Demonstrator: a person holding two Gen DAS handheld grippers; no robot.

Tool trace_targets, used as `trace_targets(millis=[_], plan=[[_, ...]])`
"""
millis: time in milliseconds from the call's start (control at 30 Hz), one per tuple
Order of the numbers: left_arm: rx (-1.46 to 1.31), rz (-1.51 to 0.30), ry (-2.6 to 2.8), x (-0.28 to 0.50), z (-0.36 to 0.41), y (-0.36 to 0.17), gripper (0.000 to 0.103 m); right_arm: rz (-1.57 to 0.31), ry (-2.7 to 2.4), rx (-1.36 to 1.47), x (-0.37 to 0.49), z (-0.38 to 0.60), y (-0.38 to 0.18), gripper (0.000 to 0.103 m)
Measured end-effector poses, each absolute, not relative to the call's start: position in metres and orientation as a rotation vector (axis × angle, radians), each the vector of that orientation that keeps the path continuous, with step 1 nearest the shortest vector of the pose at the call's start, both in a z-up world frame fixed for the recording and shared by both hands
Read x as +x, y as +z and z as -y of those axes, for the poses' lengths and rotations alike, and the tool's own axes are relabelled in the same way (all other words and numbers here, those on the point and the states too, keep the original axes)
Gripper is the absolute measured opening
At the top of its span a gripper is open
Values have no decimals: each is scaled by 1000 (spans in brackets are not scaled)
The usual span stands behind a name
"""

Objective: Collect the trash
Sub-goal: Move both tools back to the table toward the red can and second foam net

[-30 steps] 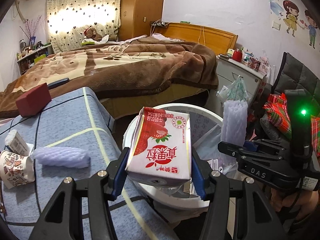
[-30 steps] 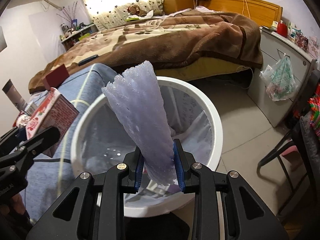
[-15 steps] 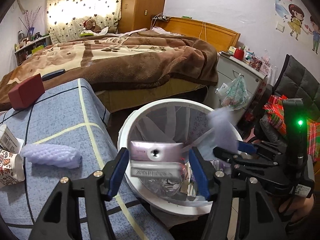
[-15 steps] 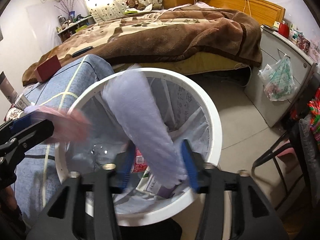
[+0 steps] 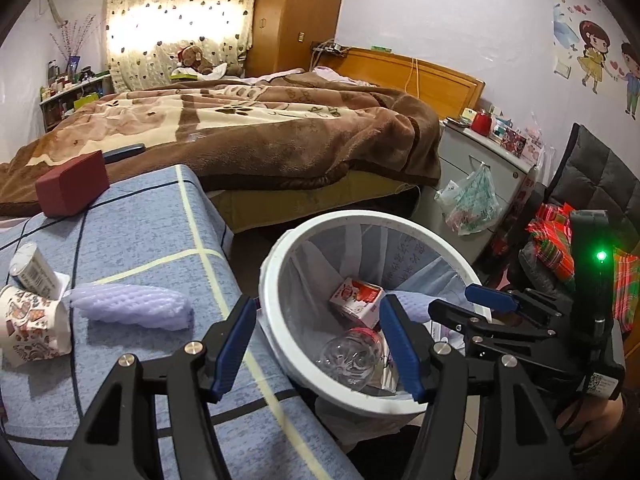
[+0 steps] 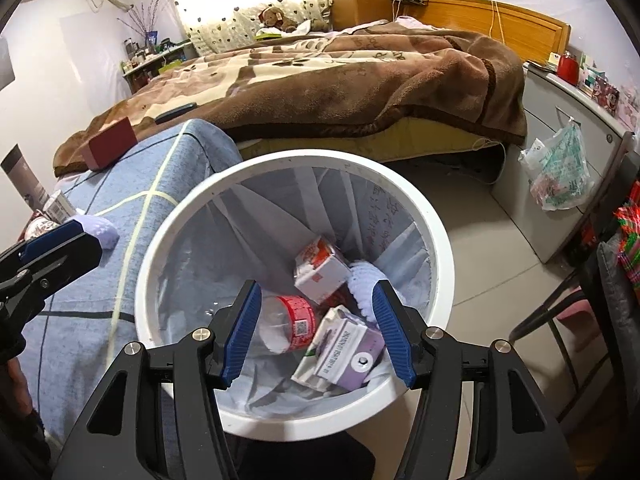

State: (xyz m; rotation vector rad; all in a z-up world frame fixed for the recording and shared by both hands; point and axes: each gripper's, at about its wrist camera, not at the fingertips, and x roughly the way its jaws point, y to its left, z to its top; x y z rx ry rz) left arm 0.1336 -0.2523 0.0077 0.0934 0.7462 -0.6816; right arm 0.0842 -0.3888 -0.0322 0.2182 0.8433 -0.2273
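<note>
Both grippers hang wide-jawed over the bin; next, probably, the foam sleeve at lower left on the tabletop.

Both views are evenly lit and sharp, with no motion blur, though the fisheye lens bends the walls and darkens the corners to black. The brightest light comes through the curtain at the far wall, which glares nearly white at its middle. A green lamp glows on the right gripper, and the bin casts only soft shadow inside.
</note>
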Motion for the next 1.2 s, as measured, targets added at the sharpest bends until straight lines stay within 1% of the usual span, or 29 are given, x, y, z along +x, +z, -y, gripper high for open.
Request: trace_targets(millis=[700,1200], plan=[[21,-697,-549,128,171,18,66,-767,-101,176,90,336,-16,59],[-26,-686,-434,133,98,17,66,-767,-12,96,106,291,-14,59]])
